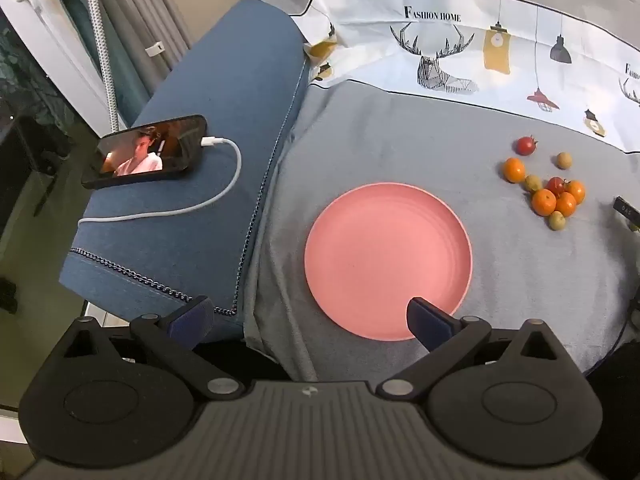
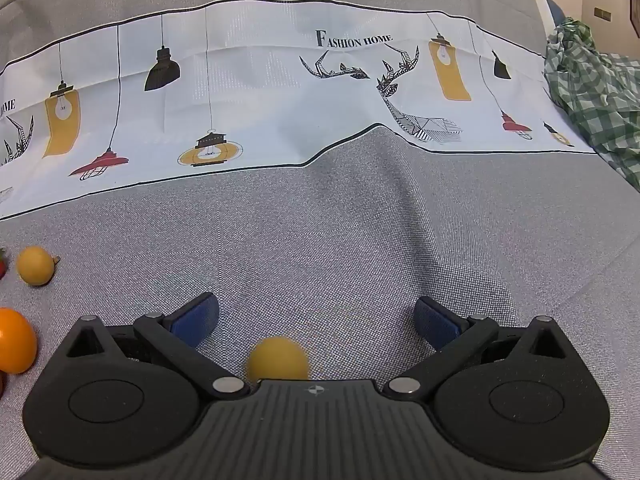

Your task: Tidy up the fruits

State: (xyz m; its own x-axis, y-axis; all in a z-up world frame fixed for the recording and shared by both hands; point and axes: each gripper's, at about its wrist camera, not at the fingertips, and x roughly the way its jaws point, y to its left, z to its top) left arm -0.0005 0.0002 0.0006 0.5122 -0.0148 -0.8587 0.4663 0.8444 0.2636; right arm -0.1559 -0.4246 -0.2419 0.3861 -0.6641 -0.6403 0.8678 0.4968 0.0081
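Observation:
An empty pink plate (image 1: 387,260) lies on the grey cloth. To its right sits a cluster of small fruits (image 1: 554,196): oranges, red tomatoes and yellow-green ones. My left gripper (image 1: 308,316) is open near the plate's front left rim, with nothing between its fingers. In the right wrist view my right gripper (image 2: 316,320) is open above the grey cloth. A blurred yellow fruit (image 2: 277,360) lies low between its arms, close to the body and behind the pads. Another yellow fruit (image 2: 35,265) and an orange (image 2: 14,346) show at the left edge.
A phone (image 1: 146,152) with a white cable lies on the blue cushion (image 1: 208,184) left of the plate. A white printed cloth (image 2: 280,108) runs across the back. A green checked fabric (image 2: 592,92) is bunched at the far right.

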